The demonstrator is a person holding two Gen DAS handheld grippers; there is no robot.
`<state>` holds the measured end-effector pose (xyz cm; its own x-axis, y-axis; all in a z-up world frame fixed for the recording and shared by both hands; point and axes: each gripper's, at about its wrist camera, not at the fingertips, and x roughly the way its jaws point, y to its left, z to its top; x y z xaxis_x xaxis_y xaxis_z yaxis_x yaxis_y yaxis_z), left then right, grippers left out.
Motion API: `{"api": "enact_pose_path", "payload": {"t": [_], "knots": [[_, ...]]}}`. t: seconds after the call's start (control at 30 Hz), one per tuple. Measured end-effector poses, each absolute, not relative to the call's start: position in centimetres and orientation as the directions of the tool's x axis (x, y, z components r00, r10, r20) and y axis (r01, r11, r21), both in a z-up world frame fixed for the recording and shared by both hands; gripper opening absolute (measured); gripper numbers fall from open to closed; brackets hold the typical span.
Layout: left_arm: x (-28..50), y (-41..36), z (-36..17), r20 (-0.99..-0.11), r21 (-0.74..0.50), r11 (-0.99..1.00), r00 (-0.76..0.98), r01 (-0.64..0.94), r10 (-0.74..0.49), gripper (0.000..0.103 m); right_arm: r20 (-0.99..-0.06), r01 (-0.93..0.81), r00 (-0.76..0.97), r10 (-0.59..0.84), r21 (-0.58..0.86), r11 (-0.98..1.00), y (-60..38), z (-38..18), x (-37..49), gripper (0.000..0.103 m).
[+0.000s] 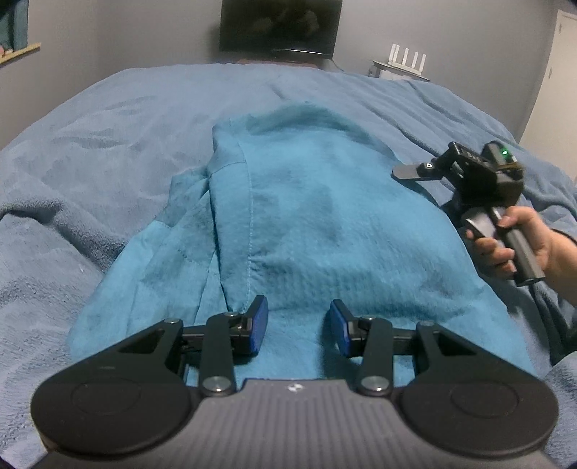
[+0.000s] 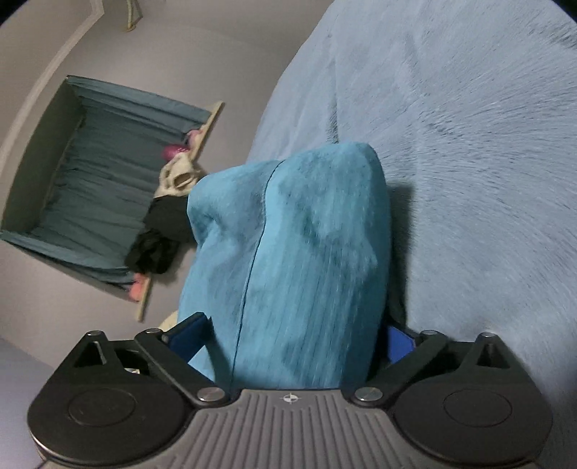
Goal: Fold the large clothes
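Note:
A large teal fleece garment (image 1: 317, 223) lies partly folded on a blue-grey blanket (image 1: 108, 144), a stitched seam running down its left side. My left gripper (image 1: 299, 326) is open just above the garment's near edge, holding nothing. My right gripper (image 1: 407, 172) is at the garment's right edge, held by a hand (image 1: 512, 238). In the right wrist view the jaws stand wide with a thick bunch of the teal garment (image 2: 299, 259) between the blue pads (image 2: 398, 348), lifted off the blanket (image 2: 468, 144). Whether the pads press on the cloth is hidden.
A dark screen (image 1: 281, 25) and a white router (image 1: 407, 59) stand beyond the bed's far edge. A curtained window niche (image 2: 83, 173) with clothes on its sill shows in the right wrist view. The blanket has wrinkles at the left.

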<state>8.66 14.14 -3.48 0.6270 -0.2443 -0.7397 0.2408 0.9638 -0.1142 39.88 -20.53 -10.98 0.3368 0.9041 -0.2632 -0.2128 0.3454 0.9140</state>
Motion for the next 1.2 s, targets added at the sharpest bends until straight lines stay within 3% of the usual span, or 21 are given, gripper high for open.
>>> {"api": "enact_pose_path", "payload": {"t": [0.13, 0.23, 0.5, 0.67, 0.73, 0.8, 0.9, 1.2], "knots": [[8.5, 14.0, -3.5, -0.739, -0.121, 0.963, 0.626, 0.240, -0.249, 0.039, -0.233, -0.223, 0.288, 0.929, 0.927, 0.301, -20.6, -11.3, 41.8, 0.100], [8.5, 14.2, -3.5, -0.734, -0.136, 0.961, 0.626, 0.242, -0.262, 0.039, -0.256, -0.226, 0.288, 0.923, 0.918, 0.326, -21.3, -11.4, 42.2, 0.090], [8.4, 14.6, -3.6, -0.730, -0.141, 0.959, 0.629, 0.244, -0.267, 0.039, -0.297, -0.246, 0.320, 0.900, 0.891, 0.381, -21.7, -9.5, 40.6, 0.089], [8.3, 14.5, -3.5, -0.729, -0.139, 0.959, 0.631, 0.247, -0.268, 0.039, -0.219, -0.128, 0.355, 0.909, 0.952, 0.279, -20.7, -11.7, 40.2, 0.093], [8.2, 14.7, -3.5, -0.727, -0.152, 0.958, 0.630, 0.243, -0.274, 0.039, -0.254, -0.166, 0.379, 0.890, 0.927, 0.335, -19.6, -10.2, 39.6, 0.091], [8.0, 15.1, -3.4, -0.719, -0.176, 0.956, 0.632, 0.236, -0.288, 0.039, -0.258, -0.227, 0.415, 0.873, 0.899, 0.373, -19.3, -8.3, 38.4, 0.074], [7.9, 15.4, -3.3, -0.703, -0.213, 0.948, 0.637, 0.236, -0.317, 0.039, -0.219, -0.320, 0.459, 0.861, 0.863, 0.390, -19.8, -5.0, 36.1, 0.068], [10.4, 11.3, -3.7, -0.700, -0.184, 0.932, 0.624, 0.312, -0.347, 0.039, -0.300, -0.299, 0.542, 0.785, 0.804, 0.513, -27.1, 0.1, 36.0, 0.065]]}}
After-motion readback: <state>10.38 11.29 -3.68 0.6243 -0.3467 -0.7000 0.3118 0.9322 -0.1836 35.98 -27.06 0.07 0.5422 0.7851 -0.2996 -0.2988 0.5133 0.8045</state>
